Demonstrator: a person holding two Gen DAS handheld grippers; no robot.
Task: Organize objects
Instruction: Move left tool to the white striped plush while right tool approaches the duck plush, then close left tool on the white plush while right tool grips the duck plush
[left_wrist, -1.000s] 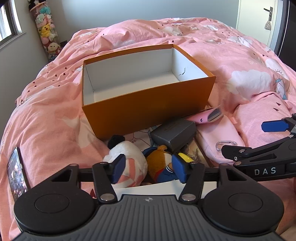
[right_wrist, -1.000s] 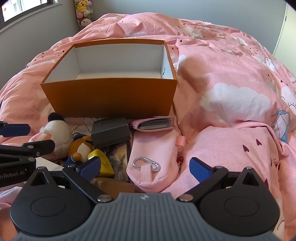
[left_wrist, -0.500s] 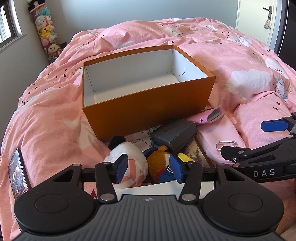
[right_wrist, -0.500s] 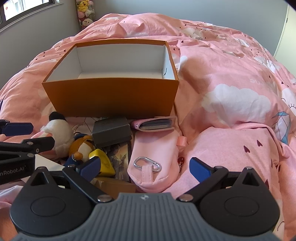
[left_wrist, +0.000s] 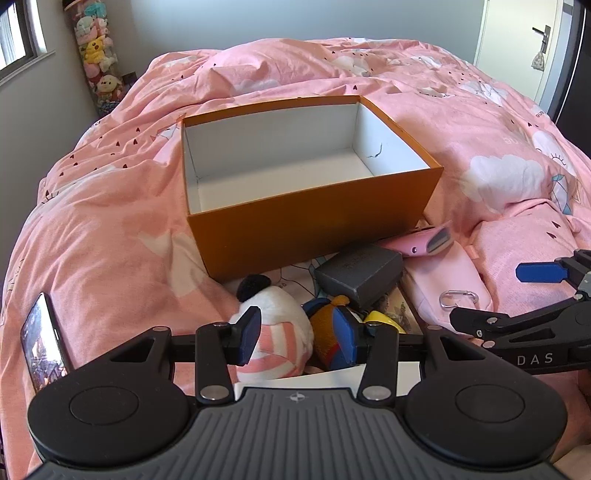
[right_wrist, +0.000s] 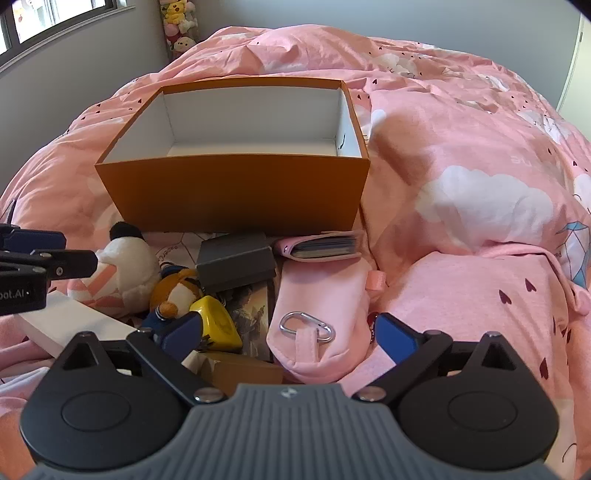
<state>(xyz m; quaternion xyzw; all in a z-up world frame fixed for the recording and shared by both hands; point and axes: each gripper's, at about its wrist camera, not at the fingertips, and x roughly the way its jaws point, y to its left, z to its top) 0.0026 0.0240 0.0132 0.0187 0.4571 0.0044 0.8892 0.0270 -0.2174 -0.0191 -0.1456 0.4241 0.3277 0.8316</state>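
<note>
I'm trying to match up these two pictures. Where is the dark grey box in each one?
Left wrist view: the dark grey box lies right of centre, just below the orange box's front wall, above the orange plush toy.
Right wrist view: the dark grey box sits left of centre, again just under the orange box, left of the pink card wallet.
Shared landmark: the open orange box on the pink duvet.

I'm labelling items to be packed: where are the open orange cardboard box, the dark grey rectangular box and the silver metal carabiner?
open orange cardboard box (right_wrist: 236, 192), right wrist view, on its front wall.
dark grey rectangular box (right_wrist: 236, 262), right wrist view, on its top face.
silver metal carabiner (right_wrist: 325, 329), right wrist view, on its right curve.
</note>
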